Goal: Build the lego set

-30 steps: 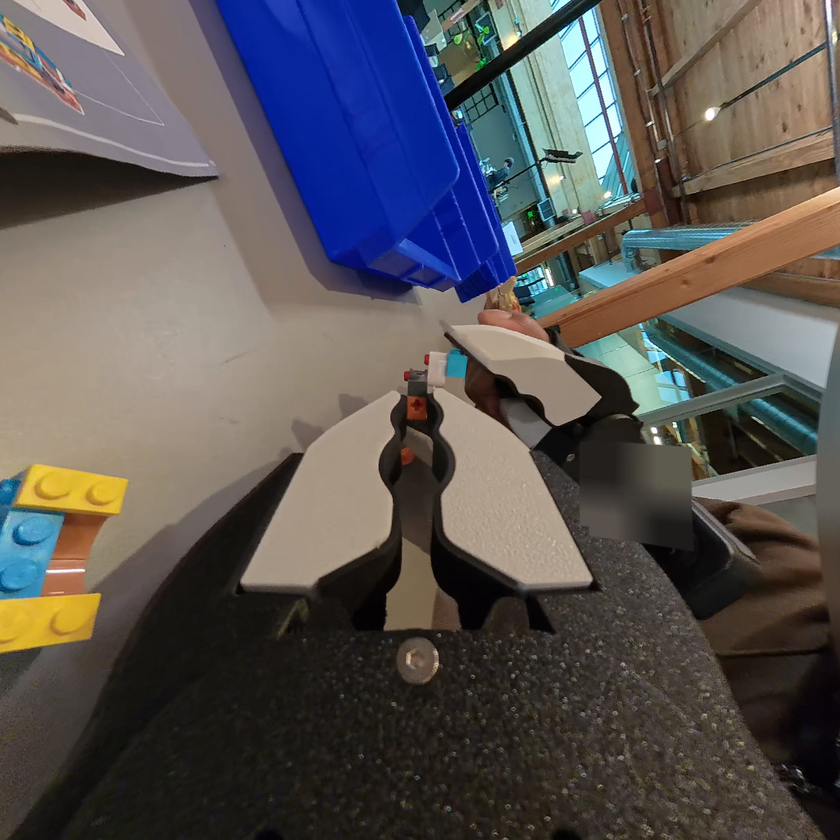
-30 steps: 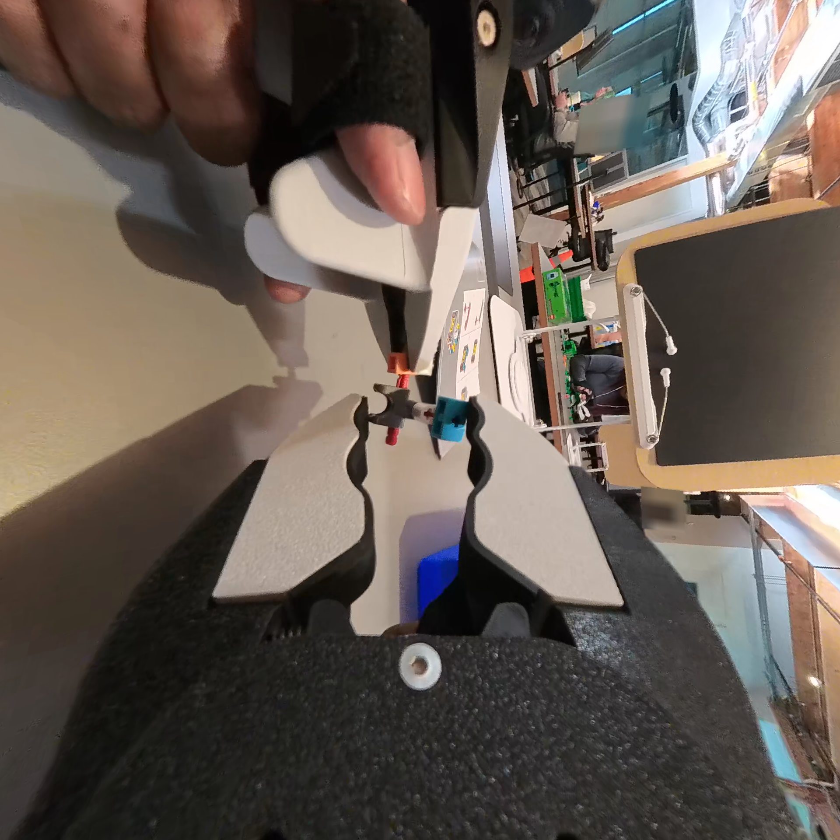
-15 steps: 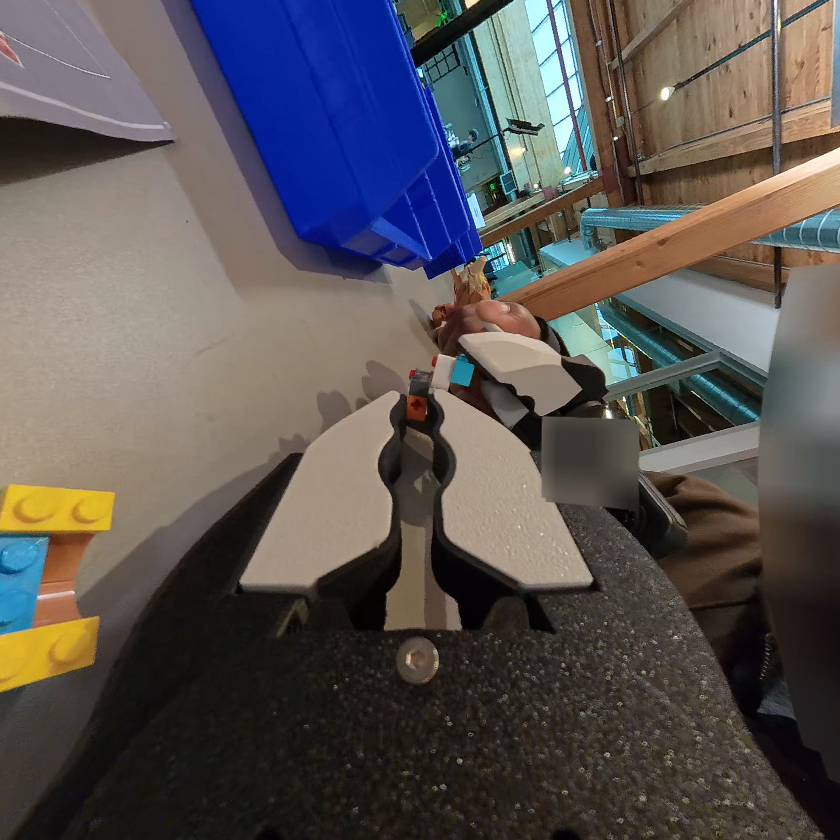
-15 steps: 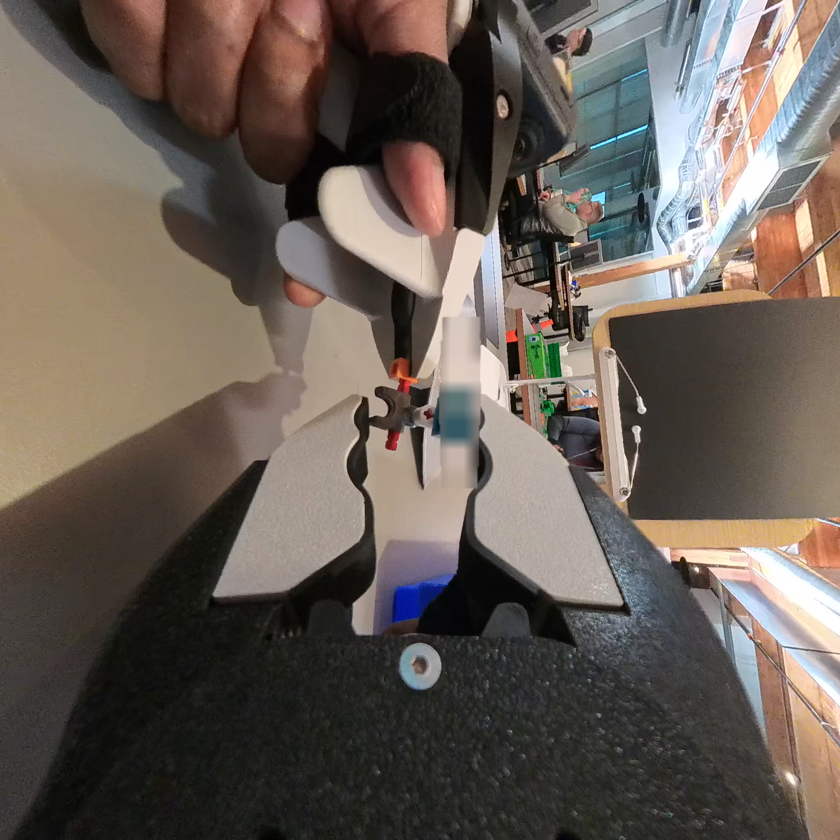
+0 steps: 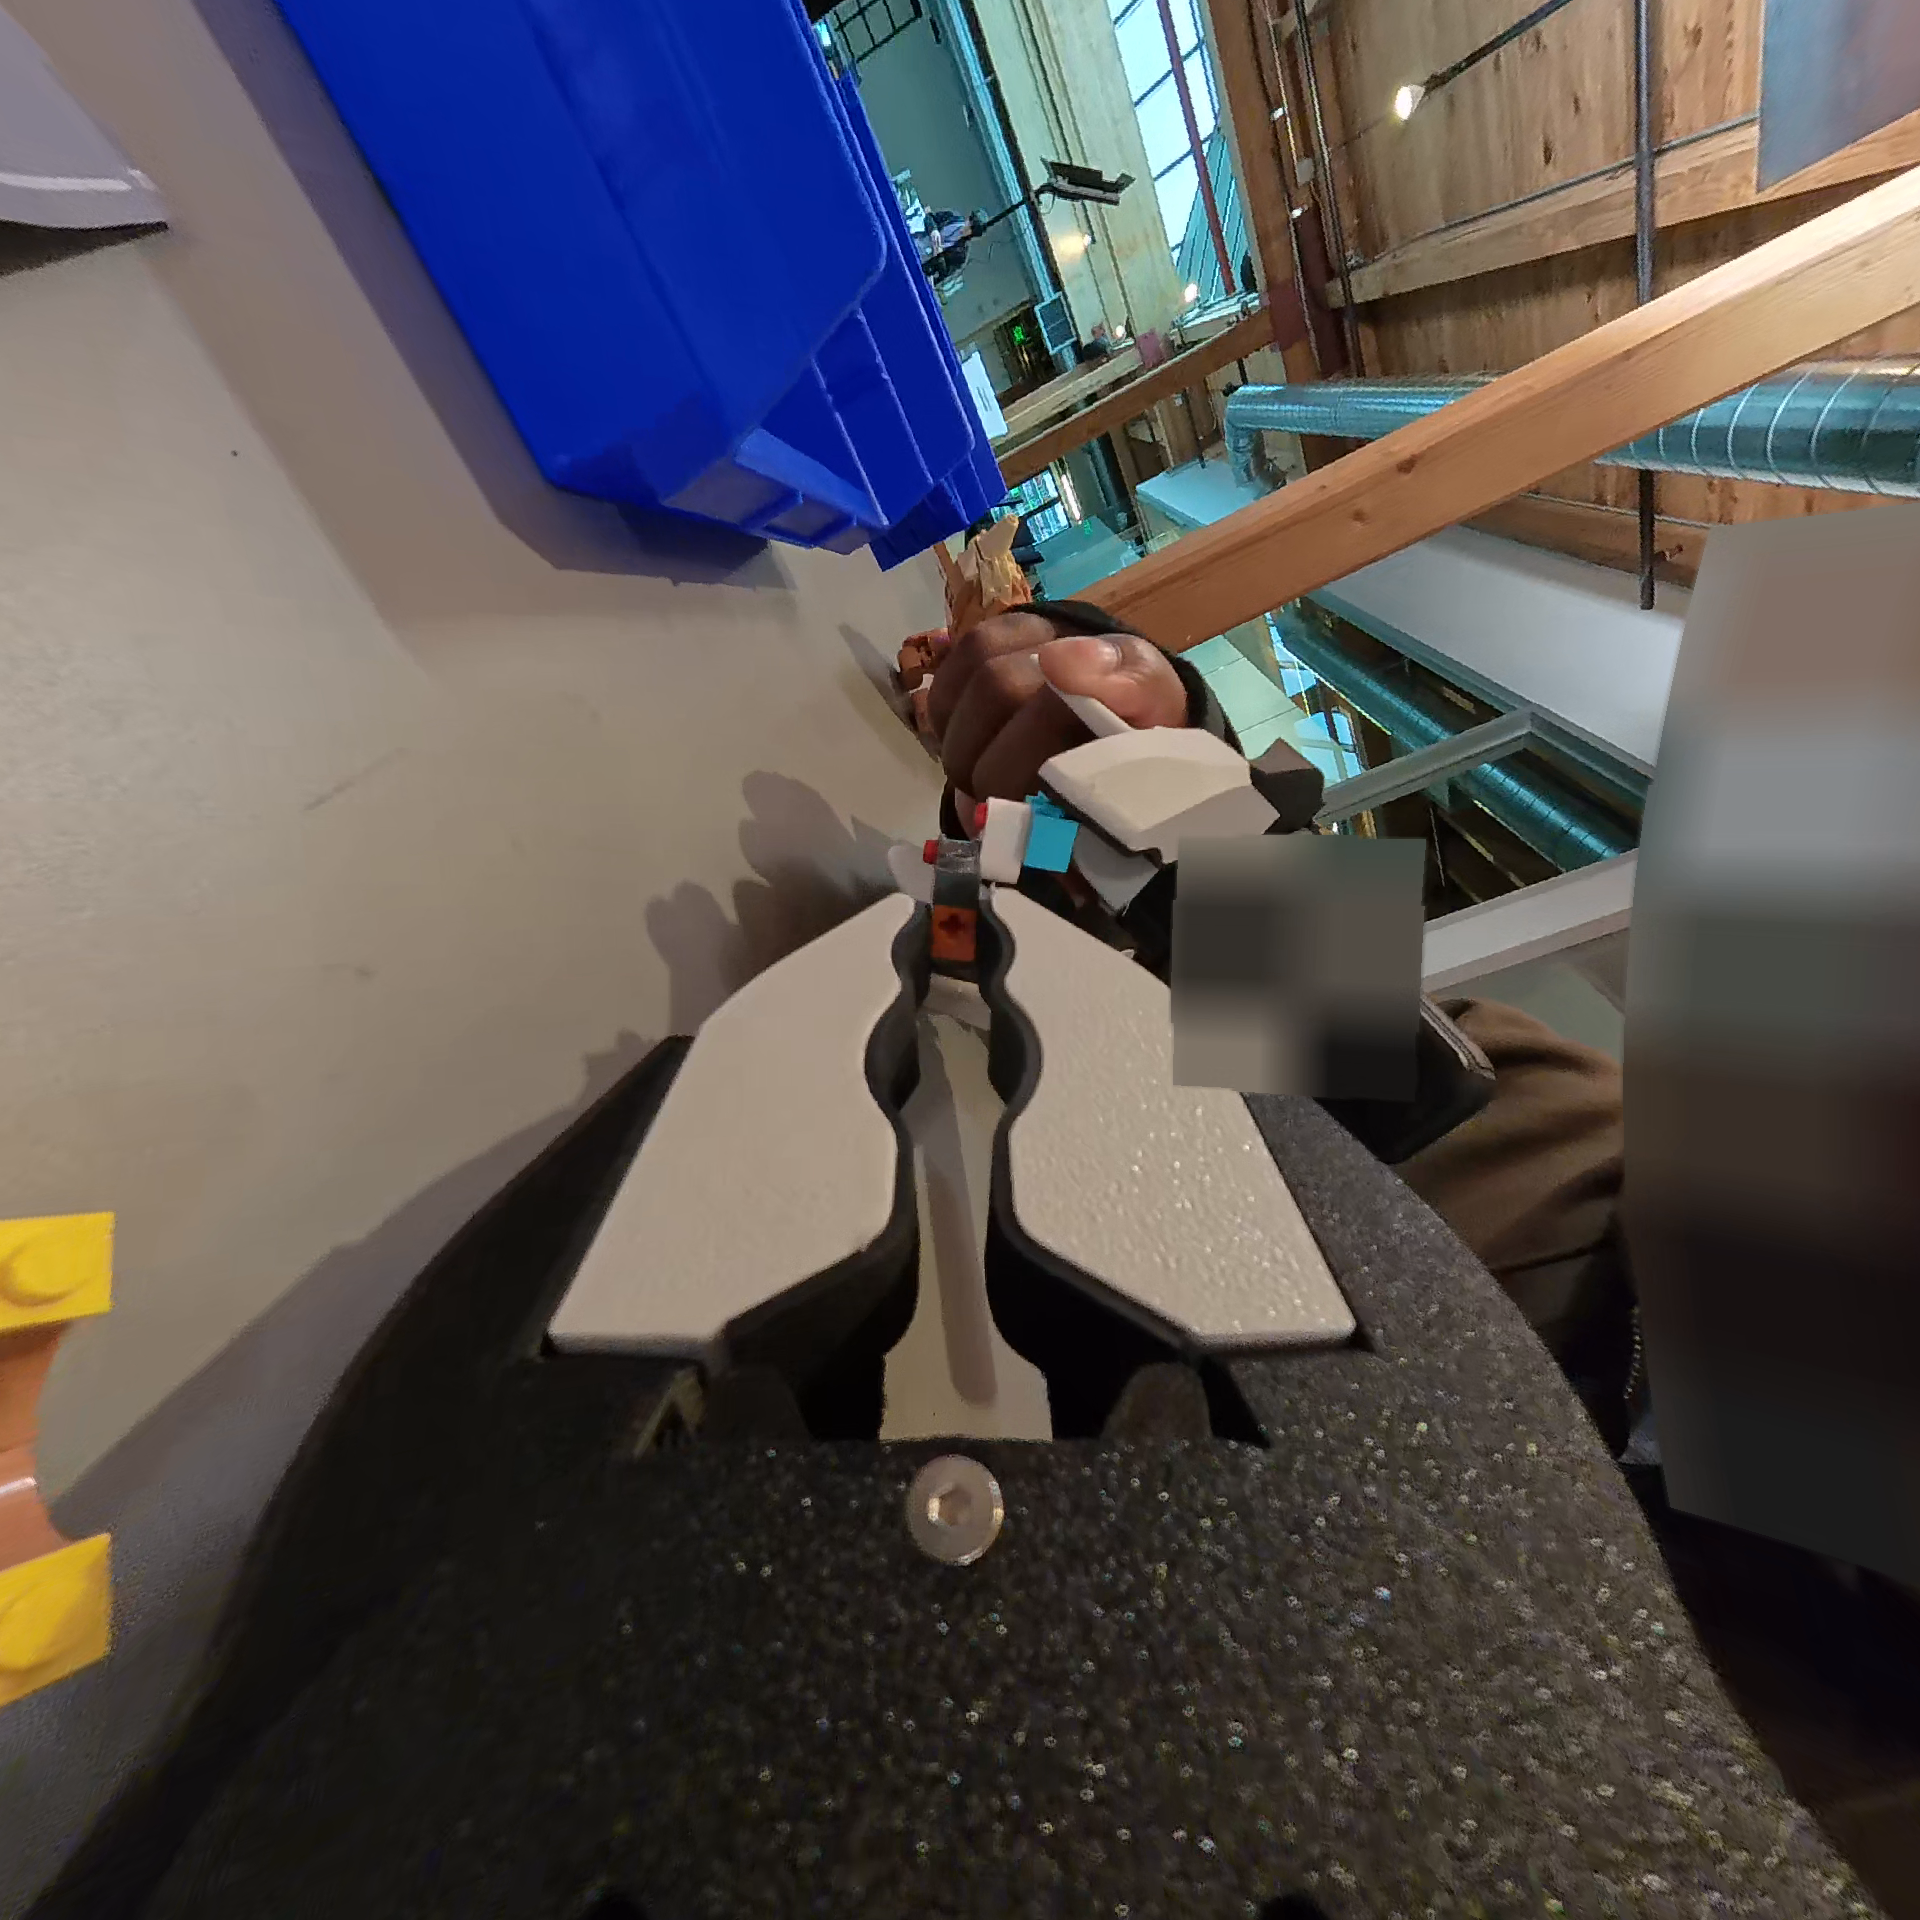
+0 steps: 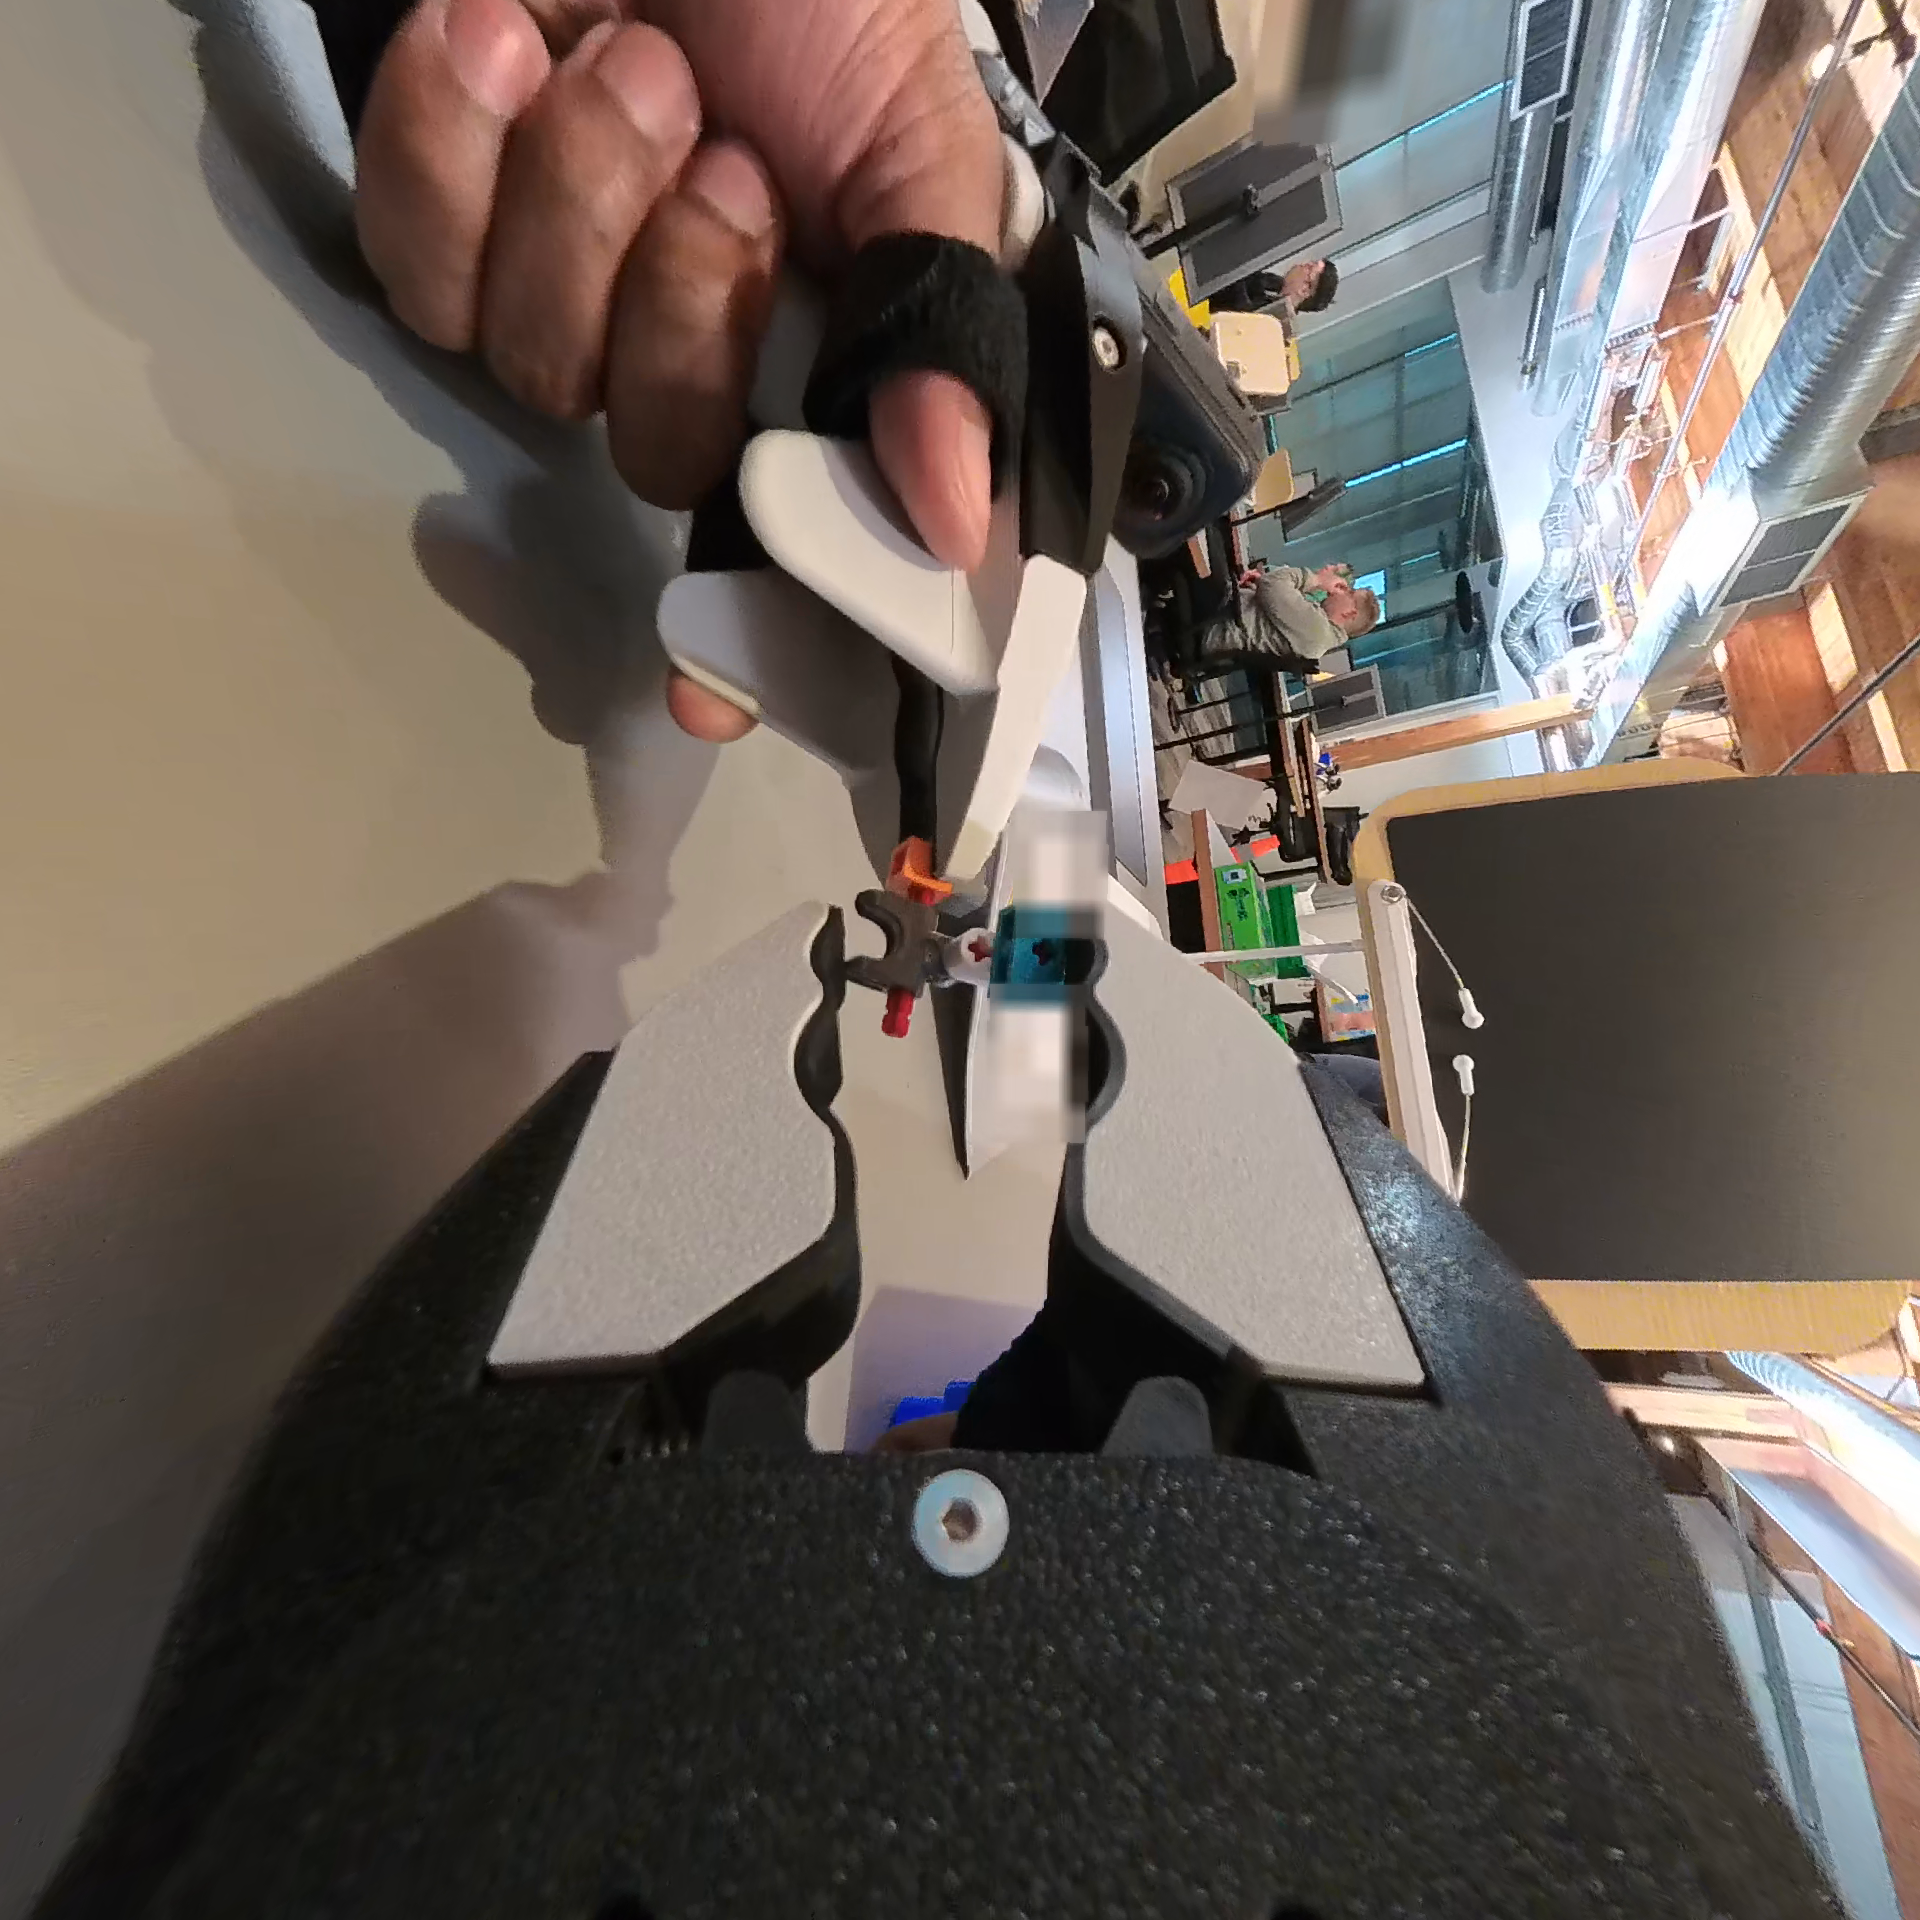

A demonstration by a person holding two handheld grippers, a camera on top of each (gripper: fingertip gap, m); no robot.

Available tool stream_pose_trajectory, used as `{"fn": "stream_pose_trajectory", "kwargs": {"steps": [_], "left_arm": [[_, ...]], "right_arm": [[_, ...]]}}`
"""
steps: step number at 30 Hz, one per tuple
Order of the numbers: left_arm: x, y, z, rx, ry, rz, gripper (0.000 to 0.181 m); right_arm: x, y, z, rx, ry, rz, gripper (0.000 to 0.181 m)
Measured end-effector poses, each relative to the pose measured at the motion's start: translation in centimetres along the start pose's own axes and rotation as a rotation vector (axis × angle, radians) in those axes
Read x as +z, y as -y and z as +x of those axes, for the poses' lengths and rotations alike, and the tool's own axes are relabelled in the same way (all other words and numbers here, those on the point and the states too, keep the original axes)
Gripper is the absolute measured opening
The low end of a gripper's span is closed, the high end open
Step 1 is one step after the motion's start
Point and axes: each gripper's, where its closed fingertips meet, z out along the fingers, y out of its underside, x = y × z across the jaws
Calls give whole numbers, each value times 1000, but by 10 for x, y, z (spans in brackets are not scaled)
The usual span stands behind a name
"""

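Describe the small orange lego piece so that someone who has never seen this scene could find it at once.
Start at the left gripper, whose two big grey fingers fill the middle of the left wrist view. The orange piece is pinched at their very tips. It is the only orange part there, with a dark grey clip piece just beyond it and white and teal pieces off to the right.

1. left gripper [image 5: 954, 914]: pale grey speckled fingers with black inner edges, on a black grainy body.
2. small piece [image 5: 953, 932] between those fingers: orange.
3. clip piece [image 6: 896, 948]: dark grey, with a red pin.
4. block [image 6: 1027, 954] beside it: teal, next to a white part.
5. right gripper [image 6: 961, 961]: same pale grey and black.
6. bins [image 5: 644, 260]: bright blue.
7. table [image 5: 260, 779]: plain off-white.
8. bricks [image 5: 52, 1455] at the edge: yellow and brown.
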Motion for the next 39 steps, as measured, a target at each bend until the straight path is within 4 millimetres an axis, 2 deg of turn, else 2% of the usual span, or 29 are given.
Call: {"fn": "stream_pose_trajectory", "kwargs": {"steps": [14,17,23,25,30,39], "left_arm": [[0,10,7,18,-43,75,8],[-2,13,10,23,-58,92,8],[-7,18,16,45,-77,117,8],[-10,21,18,53,-82,139,8],[-12,24,23,77,-94,152,8],[-9,20,26,85,-114,130,8]], "right_arm": [[-3,1,11,65,-59,20,43],[-4,-1,12,133,-42,43,52],[-7,1,15,331,17,131,57],[-8,1,17,382,20,144,53],[-10,3,22,430,6,174,27],[-14,8,21,447,38,213,15]]}}
